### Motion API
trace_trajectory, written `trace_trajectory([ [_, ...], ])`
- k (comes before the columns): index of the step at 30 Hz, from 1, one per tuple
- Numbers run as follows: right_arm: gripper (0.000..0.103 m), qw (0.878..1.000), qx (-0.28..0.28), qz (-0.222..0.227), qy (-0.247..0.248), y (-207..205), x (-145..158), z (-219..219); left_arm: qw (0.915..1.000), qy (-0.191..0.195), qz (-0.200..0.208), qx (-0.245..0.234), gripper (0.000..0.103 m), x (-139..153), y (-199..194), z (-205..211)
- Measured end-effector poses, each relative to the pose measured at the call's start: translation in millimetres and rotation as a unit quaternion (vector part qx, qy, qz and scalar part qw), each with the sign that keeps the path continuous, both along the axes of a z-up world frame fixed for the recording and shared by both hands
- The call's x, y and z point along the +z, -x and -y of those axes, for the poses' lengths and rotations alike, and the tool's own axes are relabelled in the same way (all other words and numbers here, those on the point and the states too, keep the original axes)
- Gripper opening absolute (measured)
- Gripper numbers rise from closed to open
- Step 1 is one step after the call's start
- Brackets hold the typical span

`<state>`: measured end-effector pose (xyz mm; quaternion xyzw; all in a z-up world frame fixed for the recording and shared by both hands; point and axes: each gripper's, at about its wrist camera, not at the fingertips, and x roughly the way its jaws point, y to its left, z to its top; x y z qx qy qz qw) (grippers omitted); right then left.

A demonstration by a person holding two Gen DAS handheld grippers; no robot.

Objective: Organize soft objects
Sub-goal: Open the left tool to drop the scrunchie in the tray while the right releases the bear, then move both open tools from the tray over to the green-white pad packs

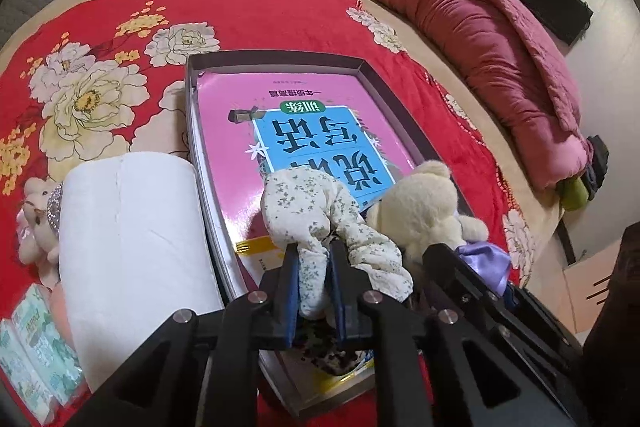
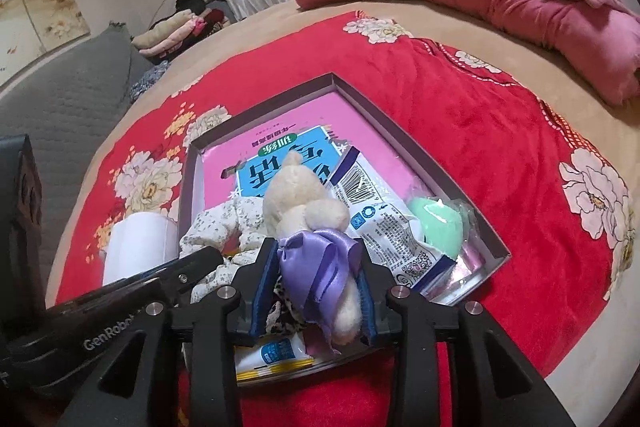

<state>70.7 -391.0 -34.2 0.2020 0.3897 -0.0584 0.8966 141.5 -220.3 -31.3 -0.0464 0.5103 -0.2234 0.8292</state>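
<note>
Both hand-held grippers sit over the near end of the shallow box [image 2: 404,143] on the bed.

Left hand-held gripper [image 1: 314,281]: pads pinch the floral fabric scrunchie [image 1: 320,219], which drapes forward onto the pink book [image 1: 288,107] lining the box.

Right hand-held gripper [image 2: 316,291]: jaws bracket the cream plush bear [image 2: 300,195] at its purple satin bow [image 2: 320,259]. The pads look close to the bow, but firm contact isn't clear, so I can't tell whether it is clamped or slack.

Already in the box, right of that gripper: tissue pack [image 2: 380,223] and bagged green sponge [image 2: 436,223].

Left to do, judging by layout: left of the left gripper, outside the box, are a paper roll [image 1: 132,247], a small pink plush [image 1: 38,219] and green tissue packs [image 1: 36,351]. Roughly half done.
</note>
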Motion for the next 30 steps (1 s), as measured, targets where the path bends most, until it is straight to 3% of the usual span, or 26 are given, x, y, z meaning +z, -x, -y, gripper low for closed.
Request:
trace_trajectory([
  [5, 0.05, 1.0, -0.011, 0.011, -0.005, 3.9, 2.8, 4.3, 0.9999, 0.013, 0.0, -0.004, 0.018, 0.8, 2.5, -1.6],
  [14, 0.056, 0.998, -0.042, 0.048, 0.022, 15.4, 20.5, 11.0, 0.9998, 0.018, 0.004, -0.006, 0.021, 2.3, 6.1, -0.7],
  [25, 0.057, 0.998, -0.009, -0.019, 0.058, 7.0, -0.7, -2.7, 0.9992, 0.034, 0.021, 0.004, 0.042, 10.1, 6.0, -7.2],
  [30, 0.06, 0.997, -0.007, -0.019, 0.068, 4.7, -3.1, -4.2, 0.9986, 0.045, 0.028, 0.006, 0.042, 17.2, 5.9, -10.9],
])
